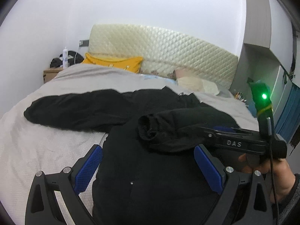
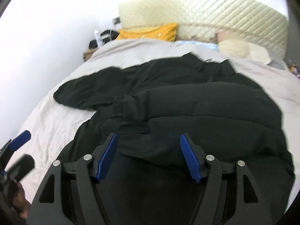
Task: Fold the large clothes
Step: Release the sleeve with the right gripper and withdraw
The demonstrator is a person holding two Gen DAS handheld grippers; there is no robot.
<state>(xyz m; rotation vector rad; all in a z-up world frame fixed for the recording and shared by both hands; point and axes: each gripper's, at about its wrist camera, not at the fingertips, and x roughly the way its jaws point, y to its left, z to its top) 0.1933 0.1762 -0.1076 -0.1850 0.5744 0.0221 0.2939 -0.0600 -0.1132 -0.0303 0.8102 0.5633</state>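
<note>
A large black jacket (image 1: 150, 168) lies spread on the bed, one sleeve (image 1: 75, 110) stretched to the left. The other sleeve (image 1: 168, 131) lies folded across the body, cuff to the left. My left gripper (image 1: 148, 150) is open, jaws wide, low over the jacket's near part. My right gripper (image 1: 215, 131) reaches in from the right at that folded sleeve. In the right wrist view the jacket (image 2: 187, 103) fills the middle and the right gripper (image 2: 149, 140) is open, jaws apart just over the sleeve's (image 2: 168, 131) fabric. The left gripper (image 2: 16, 146) shows at the lower left.
The bed has a pale cover (image 1: 37, 140) and a cream quilted headboard (image 1: 168, 50). A yellow pillow (image 1: 116, 63) and a cream bundle (image 1: 195, 84) lie at its head. A wooden nightstand (image 1: 50, 74) with a bottle stands left; a grey wardrobe (image 1: 258, 43) right.
</note>
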